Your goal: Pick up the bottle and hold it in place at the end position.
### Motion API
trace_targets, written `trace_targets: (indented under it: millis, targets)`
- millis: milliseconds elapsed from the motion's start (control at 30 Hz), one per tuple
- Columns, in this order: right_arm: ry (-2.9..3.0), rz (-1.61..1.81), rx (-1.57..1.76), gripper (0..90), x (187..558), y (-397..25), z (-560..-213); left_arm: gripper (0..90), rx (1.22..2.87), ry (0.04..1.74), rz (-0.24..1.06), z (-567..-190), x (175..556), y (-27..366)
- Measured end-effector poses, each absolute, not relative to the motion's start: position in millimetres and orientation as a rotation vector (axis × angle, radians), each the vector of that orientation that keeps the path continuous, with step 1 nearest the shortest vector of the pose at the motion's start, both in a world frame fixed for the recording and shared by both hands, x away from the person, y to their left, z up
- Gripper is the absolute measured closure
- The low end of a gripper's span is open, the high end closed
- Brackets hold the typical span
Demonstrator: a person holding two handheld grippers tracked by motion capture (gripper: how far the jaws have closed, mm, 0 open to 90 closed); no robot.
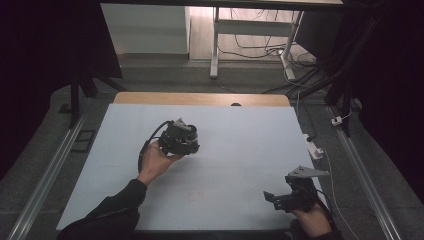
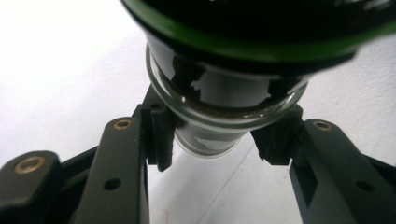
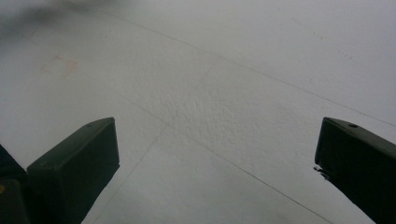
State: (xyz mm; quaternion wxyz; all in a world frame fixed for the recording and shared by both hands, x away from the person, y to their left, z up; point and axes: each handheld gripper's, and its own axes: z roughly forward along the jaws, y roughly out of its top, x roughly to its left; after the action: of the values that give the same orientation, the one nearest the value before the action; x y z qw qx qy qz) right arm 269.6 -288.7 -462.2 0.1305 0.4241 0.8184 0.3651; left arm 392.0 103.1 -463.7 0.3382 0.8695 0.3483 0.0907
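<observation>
The left hand (image 1: 156, 161) reaches out over the middle of the worktop (image 1: 240, 150) with its palm turned up a little, and it holds the left claw (image 1: 181, 139) tipped over on its side. A black cable loops from the back of that claw down by the wrist. In the left gripper view, the left claw (image 2: 215, 140) is clamped on a glass jar (image 2: 219, 116), one pad on each side of the jar's narrow end. The jar sits right between the pads and pokes out past them. It is clear glass with dark stuff inside, and a wide green and black ring (image 2: 261, 32) sits on the far end, away from the claw. The right hand (image 1: 314, 220) rests low near the person's own edge of the worktop, well apart from the left claw. It holds the right claw (image 1: 272, 198) pointing across toward the left side, with a grey three-cornered plate (image 1: 306, 172) on top. In the right gripper view, the right claw (image 3: 215, 154) has its two black jaws wide apart, with just the bare white sheet between them. The sheet has thin lines and a faint red mark (image 3: 57, 65) beyond the claw. The worktop is white with a wooden strip (image 1: 200, 98) at the far edge. Past it is a grey floor with cables (image 1: 295, 62) and the legs of a white table (image 1: 215, 50). The room is dark at the sides.
</observation>
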Motion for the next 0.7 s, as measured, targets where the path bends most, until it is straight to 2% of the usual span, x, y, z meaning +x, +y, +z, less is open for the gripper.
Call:
trace_targets:
  millis: [700]
  targets:
    - [2.377, 1.063, 1.223, 0.0, 268.9, -288.8, -462.2, 53.7, 2.293, 0.916, 0.237, -495.8, 394.6, 77.3]
